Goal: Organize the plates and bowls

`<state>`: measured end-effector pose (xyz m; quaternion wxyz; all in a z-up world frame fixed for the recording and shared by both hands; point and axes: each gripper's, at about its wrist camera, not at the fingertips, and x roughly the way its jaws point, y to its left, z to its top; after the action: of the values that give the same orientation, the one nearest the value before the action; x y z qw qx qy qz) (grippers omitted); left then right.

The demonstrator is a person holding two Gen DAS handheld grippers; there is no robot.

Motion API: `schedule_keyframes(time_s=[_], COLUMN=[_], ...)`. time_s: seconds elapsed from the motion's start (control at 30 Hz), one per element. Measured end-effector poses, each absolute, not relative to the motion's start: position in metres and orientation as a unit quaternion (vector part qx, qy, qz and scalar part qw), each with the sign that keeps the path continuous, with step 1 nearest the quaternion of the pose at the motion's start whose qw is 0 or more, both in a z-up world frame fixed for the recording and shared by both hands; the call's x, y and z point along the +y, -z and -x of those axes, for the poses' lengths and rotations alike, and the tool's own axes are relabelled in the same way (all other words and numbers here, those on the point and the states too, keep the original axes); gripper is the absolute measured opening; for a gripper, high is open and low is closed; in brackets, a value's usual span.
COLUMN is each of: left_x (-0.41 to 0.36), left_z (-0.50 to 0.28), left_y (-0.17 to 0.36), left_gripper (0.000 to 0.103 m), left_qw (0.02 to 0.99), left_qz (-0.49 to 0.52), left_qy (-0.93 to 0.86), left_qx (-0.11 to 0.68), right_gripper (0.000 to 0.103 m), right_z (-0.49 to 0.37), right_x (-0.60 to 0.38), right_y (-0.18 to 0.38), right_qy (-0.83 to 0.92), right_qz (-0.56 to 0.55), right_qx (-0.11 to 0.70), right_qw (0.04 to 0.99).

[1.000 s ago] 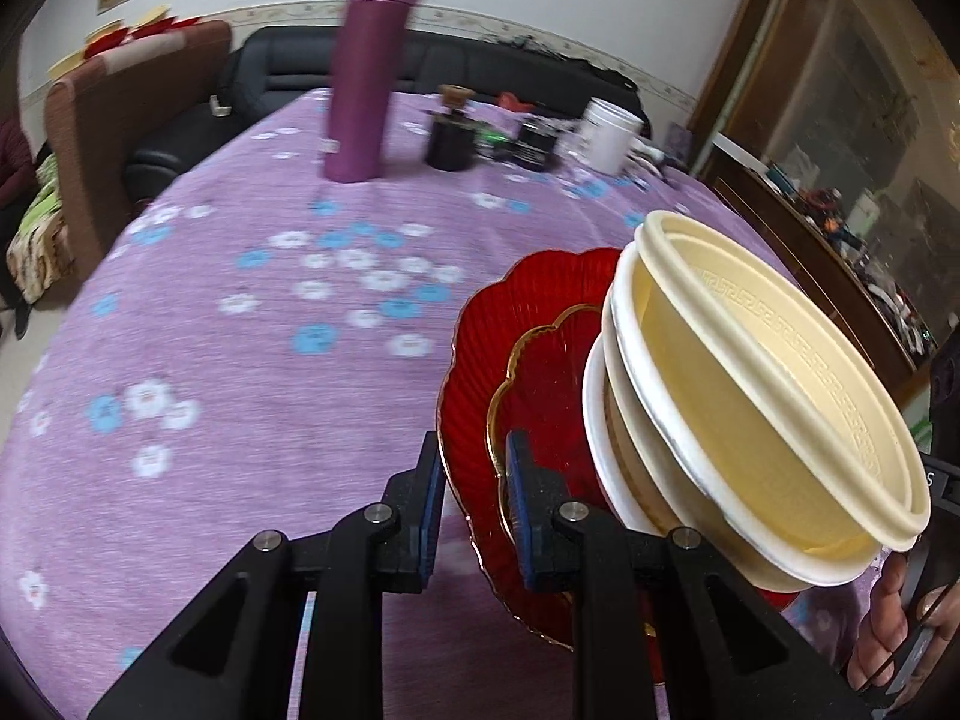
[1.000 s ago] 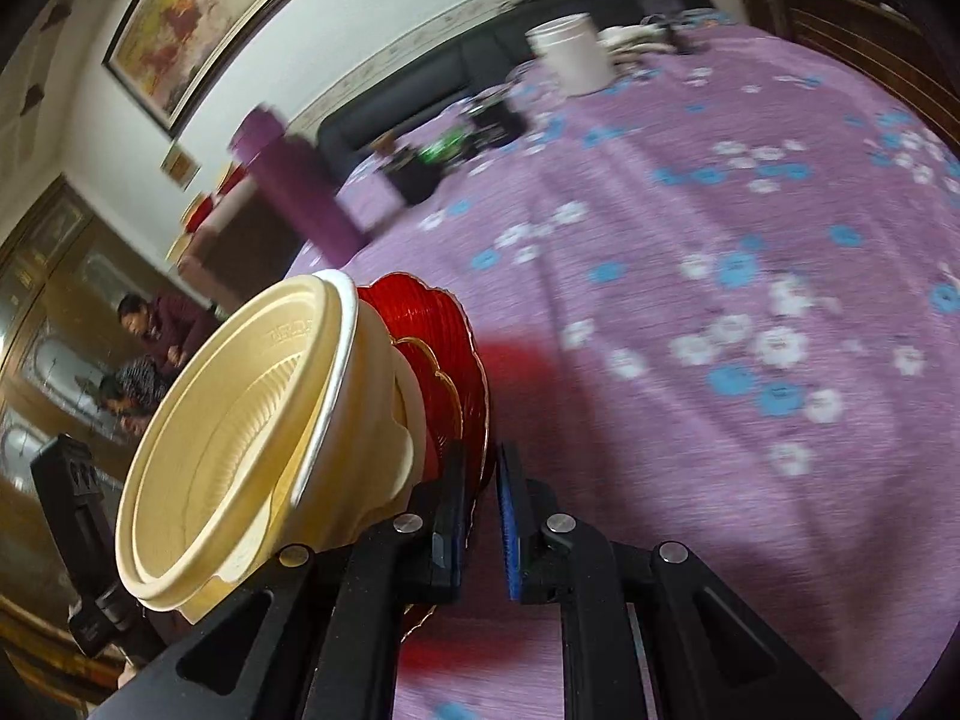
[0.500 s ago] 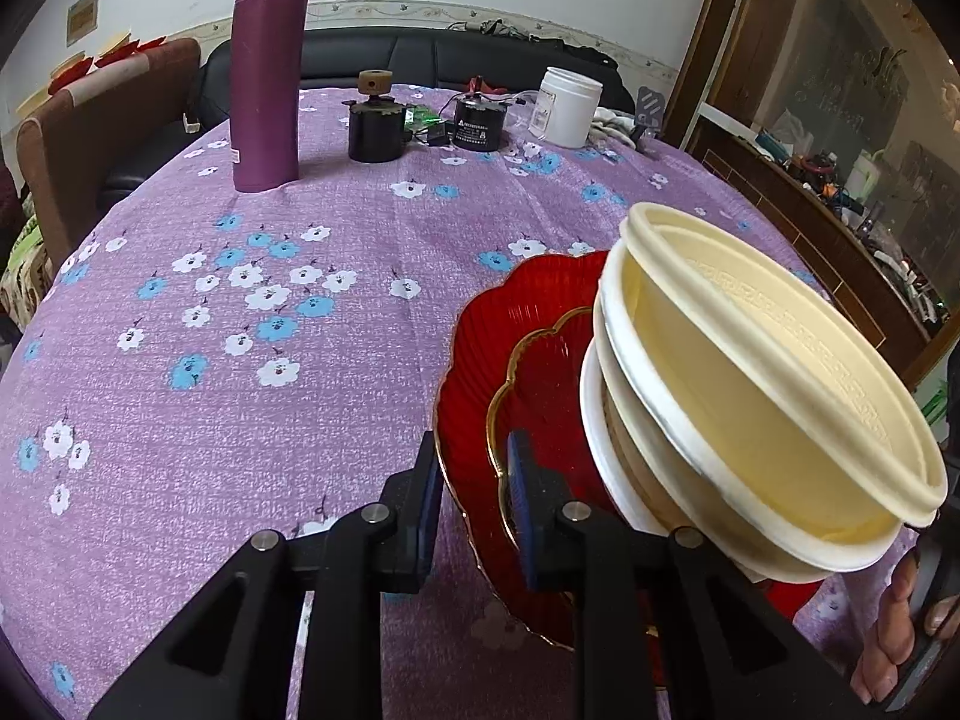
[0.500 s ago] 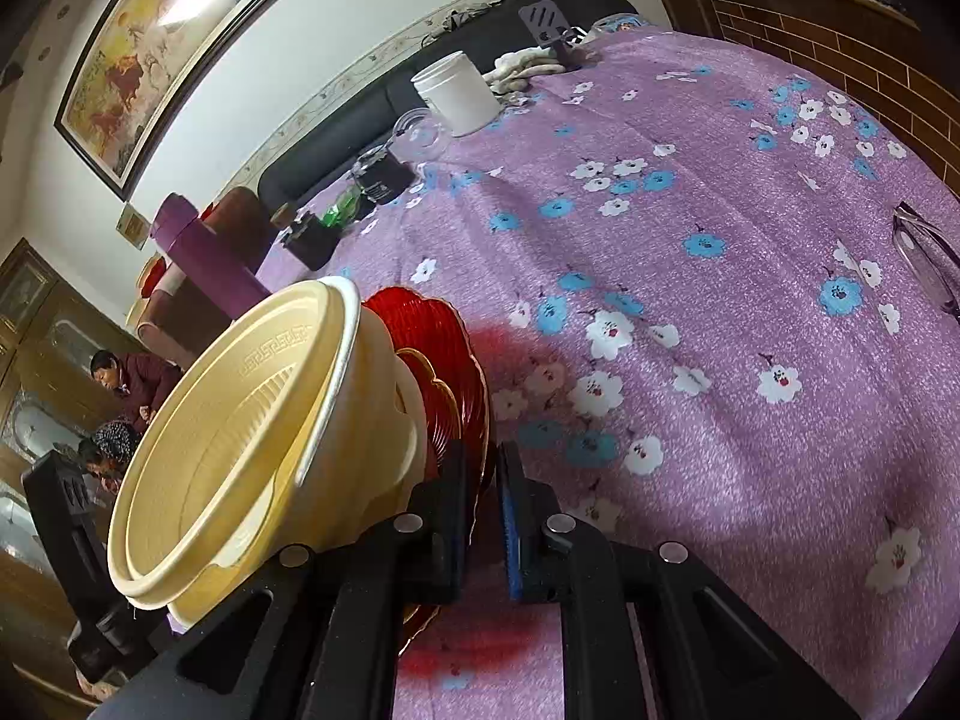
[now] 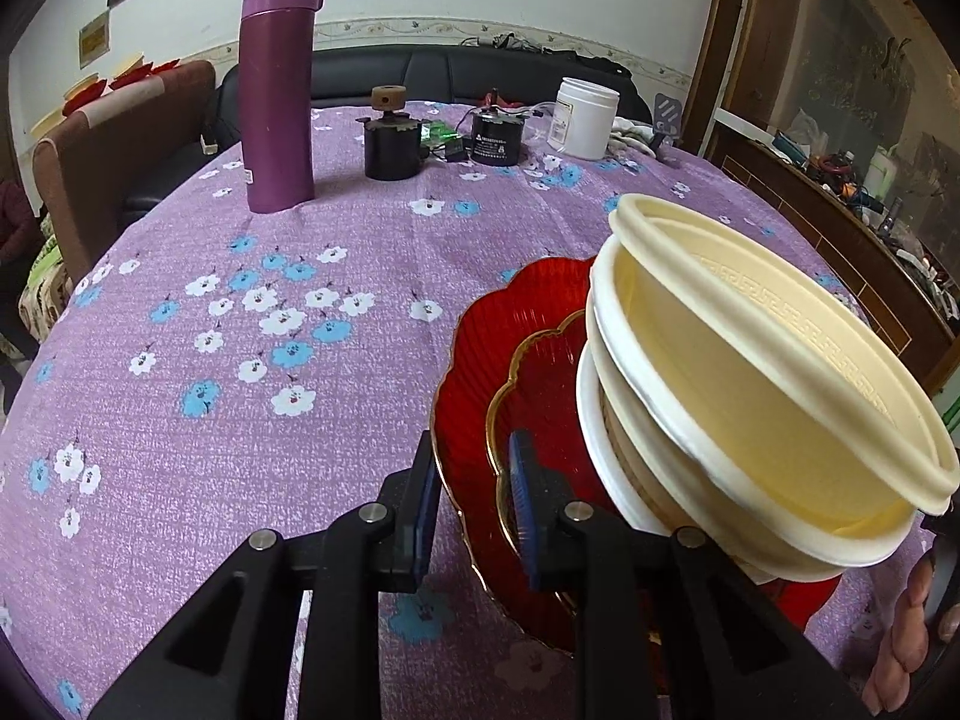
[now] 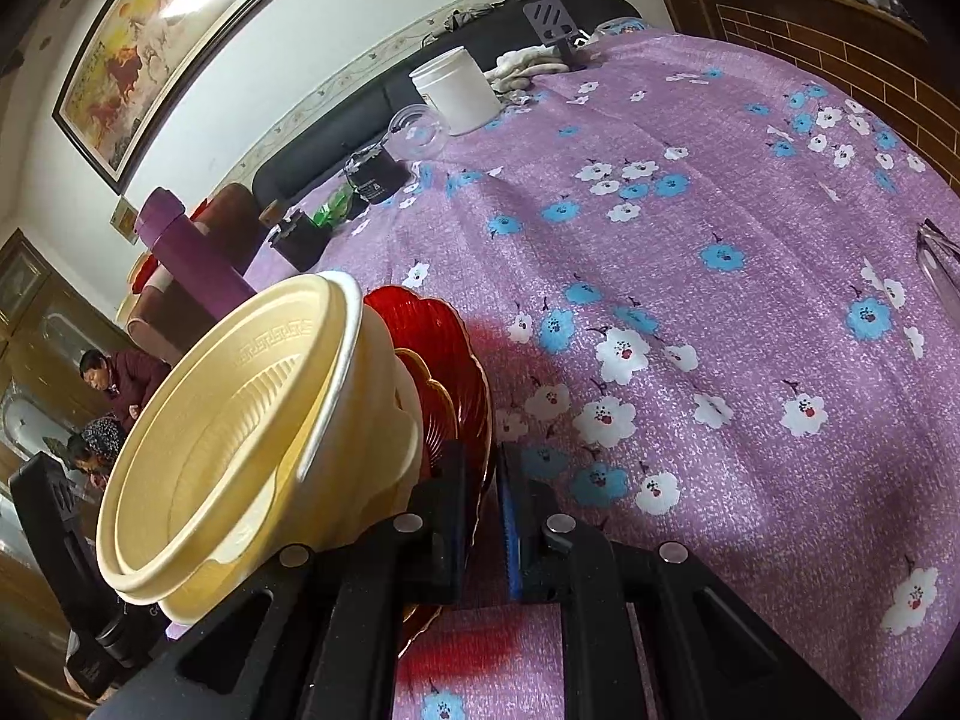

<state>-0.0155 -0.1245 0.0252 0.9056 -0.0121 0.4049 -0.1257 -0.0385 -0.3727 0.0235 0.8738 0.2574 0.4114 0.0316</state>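
Note:
A stack of red scalloped plates (image 5: 480, 372) with gold rims carries nested cream plastic bowls (image 5: 750, 384), tilted above the purple flowered table. My left gripper (image 5: 471, 504) is shut on the rim of the red plates from one side. In the right wrist view my right gripper (image 6: 480, 510) is shut on the opposite rim of the red plates (image 6: 444, 348), with the cream bowls (image 6: 240, 420) leaning to its left.
A tall purple flask (image 5: 276, 90), two small black motors (image 5: 393, 144), and a white jar (image 5: 585, 117) stand at the table's far side. A brown chair (image 5: 108, 150) and black sofa lie beyond. A glass object (image 6: 939, 264) sits at the right edge.
The whole stack, held by both grippers, has shifted over the table; the flask and jars now appear closer and steadier. Both grips are unchanged.

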Motion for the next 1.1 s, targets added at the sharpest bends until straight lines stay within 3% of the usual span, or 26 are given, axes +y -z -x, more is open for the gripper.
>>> schedule_keyframes(time_s=[0.73, 0.8, 0.93, 1.1], left_x=[-0.121, -0.12, -0.118, -0.113], left_z=[0.021, 0.024, 0.029, 0.039], left_y=[-0.029, -0.03, -0.035, -0.04], left_gripper=[0.024, 0.027, 0.042, 0.05], left_qw=[0.91, 0.911, 0.915, 0.919], left_qz=[0.017, 0.015, 0.016, 0.014], left_qy=[0.123, 0.124, 0.122, 0.119], left_qx=[0.395, 0.392, 0.384, 0.377], right_gripper=[0.013, 0.013, 0.013, 0.013], right_z=[0.038, 0.04, 0.047, 0.061], right_x=[-0.367, -0.367, -0.369, -0.37], right_y=[-0.025, -0.027, -0.032, -0.037], right_qy=[-0.024, -0.023, -0.023, -0.023], right_qz=[-0.245, -0.243, -0.242, -0.239], right_qx=[0.409, 0.408, 0.404, 0.4], right_qw=[0.879, 0.88, 0.882, 0.885])
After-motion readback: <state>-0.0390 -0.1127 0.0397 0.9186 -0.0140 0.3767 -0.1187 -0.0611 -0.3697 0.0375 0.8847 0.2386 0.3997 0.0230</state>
